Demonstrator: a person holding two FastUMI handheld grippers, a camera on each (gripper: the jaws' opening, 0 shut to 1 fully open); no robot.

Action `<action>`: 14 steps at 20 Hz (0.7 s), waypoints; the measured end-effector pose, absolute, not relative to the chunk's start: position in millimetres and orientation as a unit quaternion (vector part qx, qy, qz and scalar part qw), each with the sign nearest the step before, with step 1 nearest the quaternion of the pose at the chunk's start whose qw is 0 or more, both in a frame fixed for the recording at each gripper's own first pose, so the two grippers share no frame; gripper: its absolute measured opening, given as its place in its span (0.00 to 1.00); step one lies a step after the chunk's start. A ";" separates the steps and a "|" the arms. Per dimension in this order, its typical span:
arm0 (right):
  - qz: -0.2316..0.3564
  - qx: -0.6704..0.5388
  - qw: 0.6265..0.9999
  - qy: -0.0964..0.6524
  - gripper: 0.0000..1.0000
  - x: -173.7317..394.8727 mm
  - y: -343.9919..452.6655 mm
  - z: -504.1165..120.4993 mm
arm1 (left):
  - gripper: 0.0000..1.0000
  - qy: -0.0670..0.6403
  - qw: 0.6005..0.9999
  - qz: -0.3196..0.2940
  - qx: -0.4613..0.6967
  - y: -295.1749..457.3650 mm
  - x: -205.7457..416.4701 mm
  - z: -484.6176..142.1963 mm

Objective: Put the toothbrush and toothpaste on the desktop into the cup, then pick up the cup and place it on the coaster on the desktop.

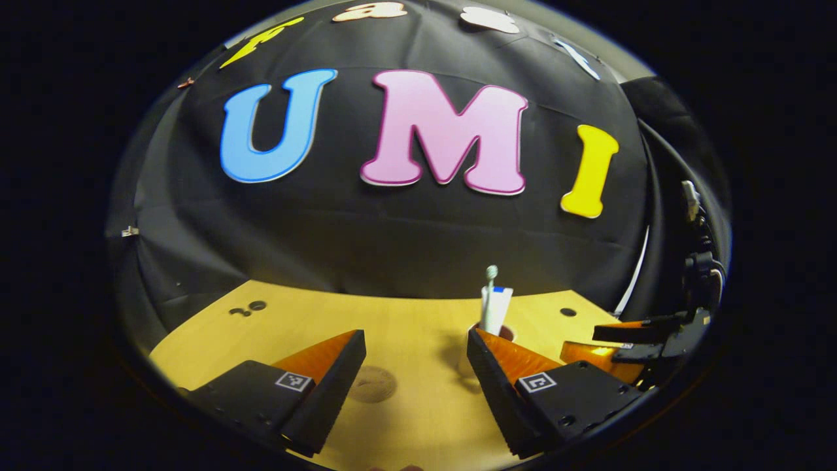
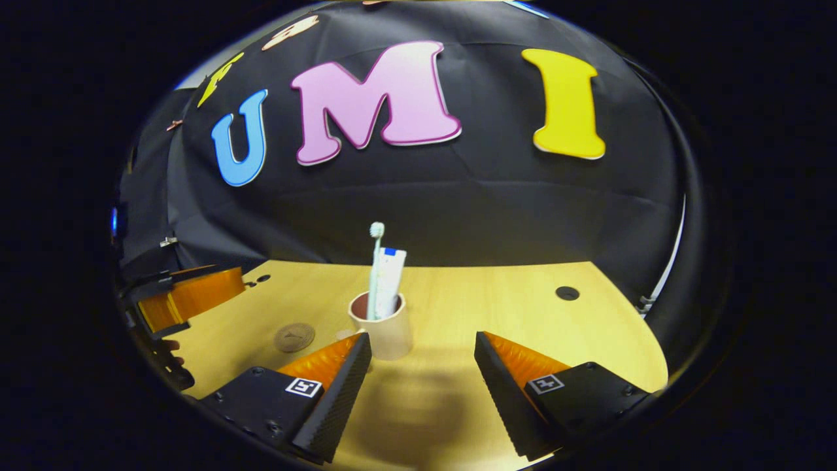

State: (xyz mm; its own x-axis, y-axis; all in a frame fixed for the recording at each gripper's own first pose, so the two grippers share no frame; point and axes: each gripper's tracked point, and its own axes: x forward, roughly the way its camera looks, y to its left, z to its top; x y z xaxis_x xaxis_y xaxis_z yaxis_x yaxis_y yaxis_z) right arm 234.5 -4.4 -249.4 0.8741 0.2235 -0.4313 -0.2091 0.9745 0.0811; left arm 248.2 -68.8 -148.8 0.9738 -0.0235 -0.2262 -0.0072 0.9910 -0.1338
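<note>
A pale cup point(image 2: 387, 335) stands upright on the wooden desktop point(image 2: 497, 307) with a white toothbrush point(image 2: 376, 261) and a white toothpaste tube point(image 2: 391, 280) standing in it. My right gripper point(image 2: 422, 353) is open, just short of the cup, which sits in front of its left finger. A round brown coaster point(image 2: 293, 337) lies flat to the cup's left. In the left gripper view the coaster point(image 1: 371, 384) lies on the desk between the fingers of my open left gripper point(image 1: 415, 340). There the cup point(image 1: 505, 333) is mostly hidden behind the right finger, with the toothpaste point(image 1: 495, 307) and toothbrush point(image 1: 491, 271) rising above it.
The desktop has small round holes point(image 2: 567, 293) point(image 1: 257, 305) near its far edge, right under the black cloth wall. The right gripper point(image 1: 628, 343) shows at the far right of the left gripper view; the left gripper point(image 2: 189, 294) at the far left of the right one.
</note>
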 end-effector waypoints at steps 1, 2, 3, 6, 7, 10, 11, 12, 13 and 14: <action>0.118 0.014 0.962 0.245 0.98 235.2 6.1 -253.5 | 0.99 0.122 0.990 0.006 -0.070 -57.2 236.7 -153.3; 0.123 0.014 0.956 0.264 0.98 235.8 14.8 -258.4 | 0.98 0.129 0.989 0.013 -0.075 -48.5 223.7 -158.4; 0.132 0.016 0.948 0.288 0.98 236.6 24.2 -262.5 | 0.97 0.137 0.987 0.019 -0.081 -41.2 211.8 -162.0; 0.140 0.018 0.920 0.365 0.98 239.8 41.2 -274.1 | 0.97 0.150 0.983 0.040 -0.095 -20.2 176.8 -168.0; 0.139 0.016 0.910 0.389 0.98 240.0 43.7 -277.5 | 0.97 0.155 0.981 0.045 -0.105 -15.6 166.0 -170.0; 0.139 0.017 0.882 0.451 0.98 243.8 57.8 -281.6 | 0.97 0.167 0.974 0.059 -0.139 -1.8 135.4 -176.5; 0.137 0.019 0.875 0.464 0.98 246.7 63.5 -280.8 | 0.97 0.170 0.973 0.063 -0.145 2.8 125.9 -177.1; 0.136 0.018 0.869 0.476 0.98 250.9 68.2 -279.3 | 0.97 0.172 0.972 0.068 -0.148 7.8 118.1 -178.6; 0.135 0.012 0.863 0.486 0.98 256.3 72.3 -278.0 | 0.97 0.173 0.971 0.070 -0.151 13.8 108.4 -179.1; 0.133 0.011 0.860 0.493 0.98 262.7 77.3 -274.1 | 0.97 0.175 0.970 0.070 -0.154 17.9 102.7 -180.1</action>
State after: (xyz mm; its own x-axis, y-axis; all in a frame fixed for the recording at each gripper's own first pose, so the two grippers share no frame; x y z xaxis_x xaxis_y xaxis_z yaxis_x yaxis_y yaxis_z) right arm 262.7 77.3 -274.1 0.4796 0.2390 -0.8443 -0.2170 0.9646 0.1498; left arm 102.7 17.9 -180.1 0.9292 0.0817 -0.3606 -0.1896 0.9425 -0.2751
